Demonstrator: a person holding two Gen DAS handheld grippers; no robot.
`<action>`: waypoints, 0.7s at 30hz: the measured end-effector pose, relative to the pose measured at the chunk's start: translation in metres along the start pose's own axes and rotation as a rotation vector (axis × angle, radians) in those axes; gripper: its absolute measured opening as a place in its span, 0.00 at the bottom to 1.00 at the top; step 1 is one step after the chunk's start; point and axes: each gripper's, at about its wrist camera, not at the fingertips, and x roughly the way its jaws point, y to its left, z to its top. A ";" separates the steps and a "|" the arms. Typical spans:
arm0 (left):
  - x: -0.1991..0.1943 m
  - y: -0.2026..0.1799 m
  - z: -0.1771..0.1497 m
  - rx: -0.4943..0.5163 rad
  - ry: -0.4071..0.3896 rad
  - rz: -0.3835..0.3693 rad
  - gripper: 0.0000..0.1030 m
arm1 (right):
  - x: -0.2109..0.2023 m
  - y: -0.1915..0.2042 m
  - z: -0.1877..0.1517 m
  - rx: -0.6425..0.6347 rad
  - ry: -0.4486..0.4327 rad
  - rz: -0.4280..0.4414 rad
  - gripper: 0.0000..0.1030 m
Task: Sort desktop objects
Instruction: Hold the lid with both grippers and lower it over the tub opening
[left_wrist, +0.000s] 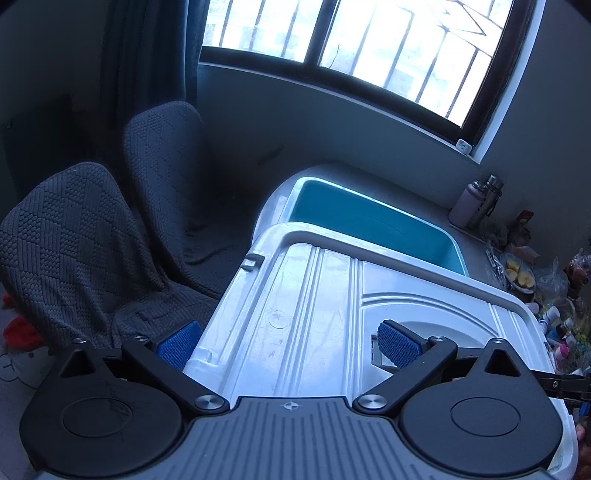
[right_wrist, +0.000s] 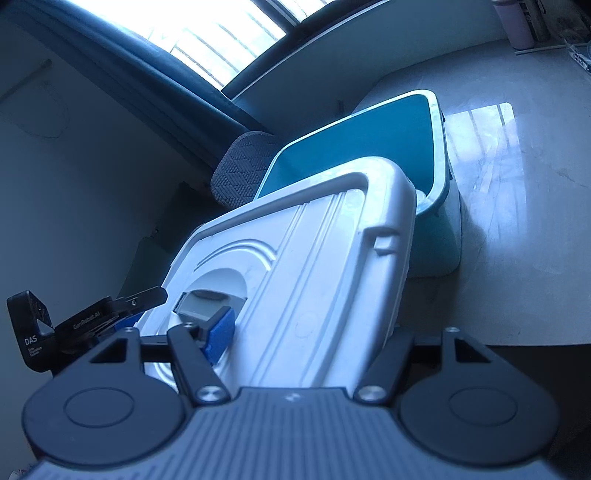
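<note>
both grippers, left gripper (left_wrist: 288, 343) and right gripper (right_wrist: 306, 332), are clamped on the white lid (left_wrist: 317, 295); keep it level, easing toward the open teal bin (left_wrist: 373, 225) at twelve o'clock.

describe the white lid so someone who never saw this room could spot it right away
Below the barred window a pale table carries an open teal storage bin. Just in front of the bin, the left gripper and right gripper clamp the white lid between them. It is the only white ribbed panel there, with a recessed handle.
</note>
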 end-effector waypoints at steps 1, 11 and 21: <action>0.001 -0.002 0.002 -0.001 -0.001 0.003 0.99 | 0.000 -0.001 0.004 -0.002 0.001 0.000 0.65; 0.025 -0.016 0.026 0.002 0.013 0.014 0.99 | 0.013 -0.012 0.036 -0.002 0.009 0.001 0.65; 0.070 -0.021 0.069 -0.004 0.031 -0.004 0.99 | 0.043 -0.025 0.083 0.016 0.010 -0.005 0.65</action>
